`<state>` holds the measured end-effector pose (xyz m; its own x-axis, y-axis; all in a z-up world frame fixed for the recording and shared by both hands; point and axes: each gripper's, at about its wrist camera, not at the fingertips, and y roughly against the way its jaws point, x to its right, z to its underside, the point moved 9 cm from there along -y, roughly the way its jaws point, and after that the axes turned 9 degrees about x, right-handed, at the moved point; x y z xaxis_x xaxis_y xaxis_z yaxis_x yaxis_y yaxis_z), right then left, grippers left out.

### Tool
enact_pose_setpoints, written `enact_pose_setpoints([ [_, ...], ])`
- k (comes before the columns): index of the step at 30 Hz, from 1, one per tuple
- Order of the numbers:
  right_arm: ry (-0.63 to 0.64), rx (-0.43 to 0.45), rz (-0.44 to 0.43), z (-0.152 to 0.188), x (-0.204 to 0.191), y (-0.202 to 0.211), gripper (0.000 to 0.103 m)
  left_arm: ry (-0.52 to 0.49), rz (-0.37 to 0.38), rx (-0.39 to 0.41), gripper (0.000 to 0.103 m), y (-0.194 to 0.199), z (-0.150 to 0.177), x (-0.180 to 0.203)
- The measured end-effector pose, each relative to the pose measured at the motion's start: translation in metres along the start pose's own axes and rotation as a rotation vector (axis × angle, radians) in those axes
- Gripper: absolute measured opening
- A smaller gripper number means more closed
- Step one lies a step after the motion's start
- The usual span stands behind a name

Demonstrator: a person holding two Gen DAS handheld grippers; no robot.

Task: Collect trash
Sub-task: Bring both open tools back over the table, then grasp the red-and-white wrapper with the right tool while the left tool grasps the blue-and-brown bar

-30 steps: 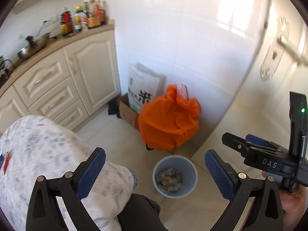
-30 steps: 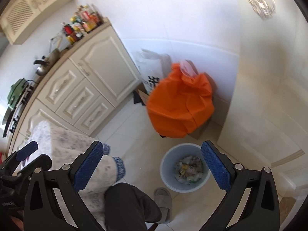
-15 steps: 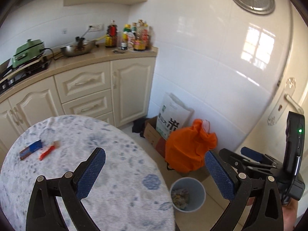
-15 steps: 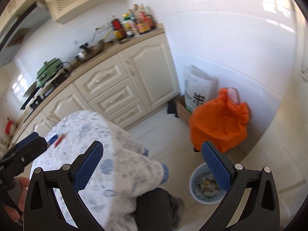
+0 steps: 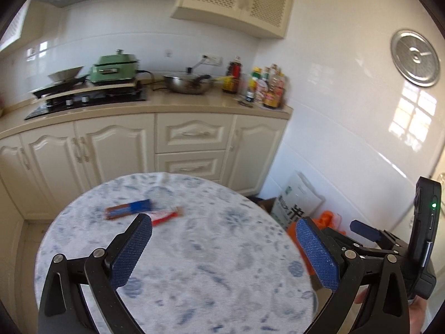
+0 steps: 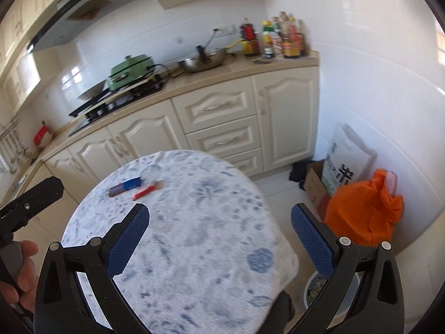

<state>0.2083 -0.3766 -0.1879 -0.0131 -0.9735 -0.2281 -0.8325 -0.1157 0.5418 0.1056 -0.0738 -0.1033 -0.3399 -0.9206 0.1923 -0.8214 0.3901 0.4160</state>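
Two wrappers lie on the far side of a round table (image 5: 211, 272) covered in a blue-patterned cloth: a brown-and-blue wrapper (image 5: 128, 208) (image 6: 125, 186) and, just right of it, a red-and-white wrapper (image 5: 166, 215) (image 6: 146, 190). My left gripper (image 5: 224, 253) hangs open above the table's near half, empty. My right gripper (image 6: 219, 239) is also open and empty, over the table's right part. Low at the right edge of the table, the light-blue trash bin (image 6: 313, 286) on the floor shows only partly behind the right finger.
An orange bag (image 6: 367, 217), a white printed sack (image 6: 345, 164) and a cardboard box (image 6: 315, 183) stand against the tiled wall at right. Cream cabinets (image 5: 192, 139) with a wok, bottles and a stove run behind the table. A hand (image 6: 23, 275) grips the other handle.
Both cameras have swung up from the floor bin to the table top. The two wrappers and the kitchen counter have come into full view; the bin has dropped nearly out of sight.
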Motion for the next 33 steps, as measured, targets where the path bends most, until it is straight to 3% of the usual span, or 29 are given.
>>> enact_pose_setpoints([
  [6,0.085,-0.030,-0.093,0.002,-0.067,-0.030,0.103,0.011,-0.139,0.036,0.102,0.033,-0.003,-0.061],
  [15,0.175,-0.077,-0.175,0.006,-0.136,-0.073,0.103,0.040,-0.248,0.040,0.102,0.030,0.006,-0.117],
  [20,0.207,-0.124,-0.184,0.016,-0.156,-0.109,0.103,0.061,-0.273,0.005,0.102,-0.007,0.014,-0.152],
  [27,0.207,-0.238,-0.133,0.045,-0.157,-0.193,0.103,0.103,-0.297,-0.043,0.102,-0.059,0.013,-0.189],
  [33,0.245,-0.325,-0.116,0.074,-0.161,-0.254,0.093,0.119,-0.302,-0.091,0.102,-0.115,0.022,-0.208],
])
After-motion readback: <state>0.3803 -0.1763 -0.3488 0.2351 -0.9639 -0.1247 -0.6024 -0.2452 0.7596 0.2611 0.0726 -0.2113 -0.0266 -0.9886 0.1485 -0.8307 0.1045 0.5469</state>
